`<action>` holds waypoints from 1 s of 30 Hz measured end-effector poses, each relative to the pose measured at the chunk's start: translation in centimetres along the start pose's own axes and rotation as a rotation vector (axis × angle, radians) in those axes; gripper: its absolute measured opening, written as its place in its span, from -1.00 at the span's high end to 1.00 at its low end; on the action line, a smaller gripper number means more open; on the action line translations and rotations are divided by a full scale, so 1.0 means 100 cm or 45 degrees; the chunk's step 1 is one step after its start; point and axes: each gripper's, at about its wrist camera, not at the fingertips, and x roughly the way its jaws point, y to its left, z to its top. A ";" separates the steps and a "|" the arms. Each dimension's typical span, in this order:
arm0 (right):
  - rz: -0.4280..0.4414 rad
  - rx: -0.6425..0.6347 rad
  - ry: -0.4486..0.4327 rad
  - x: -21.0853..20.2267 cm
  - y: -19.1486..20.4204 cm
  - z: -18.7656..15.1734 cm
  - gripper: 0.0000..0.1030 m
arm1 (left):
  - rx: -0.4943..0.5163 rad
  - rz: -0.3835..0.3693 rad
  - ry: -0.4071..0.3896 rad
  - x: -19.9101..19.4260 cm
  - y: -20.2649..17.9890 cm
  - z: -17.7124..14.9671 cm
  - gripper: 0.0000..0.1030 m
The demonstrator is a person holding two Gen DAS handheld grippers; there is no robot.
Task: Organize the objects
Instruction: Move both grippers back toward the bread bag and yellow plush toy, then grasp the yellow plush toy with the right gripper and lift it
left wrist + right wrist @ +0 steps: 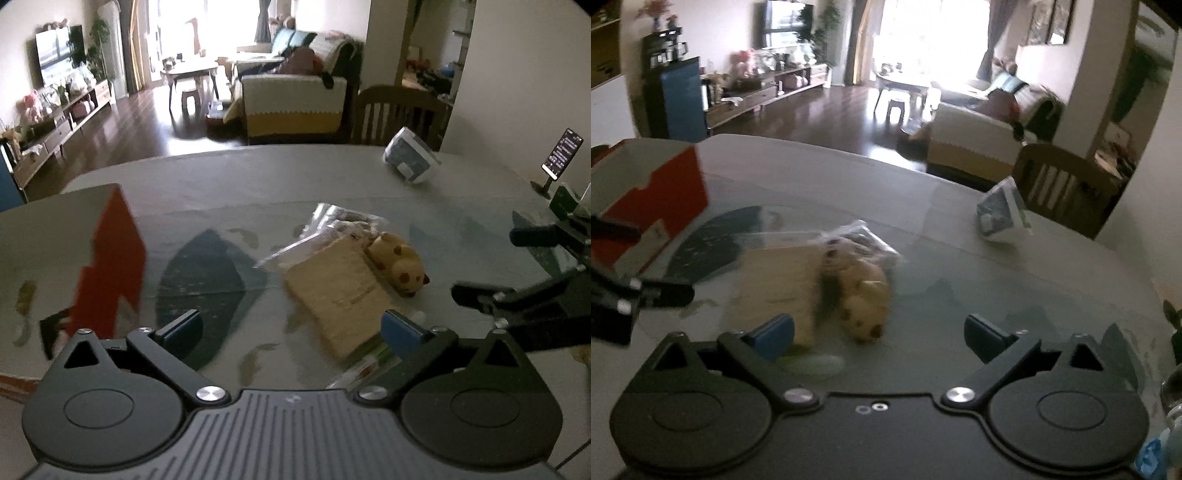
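Right hand-held gripper (879, 338), jaws apart, hovers just before spotted toy (866, 306).

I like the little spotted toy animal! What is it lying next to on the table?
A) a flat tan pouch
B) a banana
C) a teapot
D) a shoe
A: the yellow spotted toy lies right beside the flat tan pouch, with crinkly clear bags behind them on the table.

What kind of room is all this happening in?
Most likely a home's open dining and living area: a dining table with a wooden chair in front, and a sofa and television beyond.
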 end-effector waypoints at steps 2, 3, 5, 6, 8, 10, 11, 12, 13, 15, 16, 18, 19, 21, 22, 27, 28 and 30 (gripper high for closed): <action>0.001 0.017 0.016 0.010 -0.007 0.002 -0.88 | -0.010 0.001 0.022 0.011 -0.008 0.004 -1.00; 0.000 0.014 0.023 0.015 -0.010 0.002 -0.87 | -0.019 -0.001 0.036 0.017 -0.012 0.007 -0.99; -0.006 0.006 0.029 0.022 -0.013 0.001 -0.87 | -0.034 0.001 0.050 0.029 -0.018 0.012 -1.00; 0.002 0.012 0.036 0.025 -0.015 0.001 -0.86 | -0.035 0.009 0.057 0.034 -0.021 0.015 -1.00; 0.023 0.036 0.058 0.031 -0.021 0.003 -0.77 | -0.033 0.019 0.068 0.044 -0.026 0.020 -0.99; 0.024 0.050 0.091 0.039 -0.027 0.005 -0.73 | -0.036 0.031 0.088 0.054 -0.028 0.024 -1.00; 0.030 0.057 0.099 0.042 -0.030 0.007 -0.73 | -0.043 0.037 0.095 0.059 -0.029 0.025 -1.00; 0.040 0.066 0.107 0.046 -0.034 0.008 -0.73 | -0.051 0.038 0.097 0.062 -0.030 0.026 -1.00; 0.047 0.077 0.114 0.048 -0.037 0.009 -0.74 | -0.056 0.041 0.099 0.066 -0.030 0.027 -1.00; 0.063 0.101 0.126 0.053 -0.045 0.014 -0.76 | -0.047 0.043 0.113 0.072 -0.033 0.028 -1.00; 0.073 0.111 0.132 0.055 -0.048 0.016 -0.76 | -0.041 0.048 0.118 0.075 -0.034 0.028 -1.00; 0.099 0.124 0.154 0.060 -0.052 0.021 -0.75 | -0.043 0.058 0.123 0.080 -0.036 0.028 -1.00; 0.093 0.126 0.165 0.063 -0.052 0.023 -0.76 | -0.050 0.063 0.126 0.081 -0.037 0.028 -1.00; 0.130 0.141 0.193 0.070 -0.053 0.027 -0.80 | -0.058 0.068 0.132 0.086 -0.039 0.030 -0.99; 0.146 0.151 0.205 0.073 -0.054 0.028 -0.80 | -0.061 0.067 0.135 0.088 -0.040 0.030 -0.99; 0.220 0.209 0.255 0.088 -0.054 0.036 -0.81 | -0.039 0.062 0.160 0.099 -0.048 0.030 -1.00; 0.229 0.212 0.264 0.091 -0.053 0.036 -0.81 | -0.043 0.067 0.163 0.100 -0.048 0.030 -1.00; 0.242 0.208 0.287 0.098 -0.048 0.036 -0.81 | -0.067 0.076 0.179 0.105 -0.045 0.029 -1.00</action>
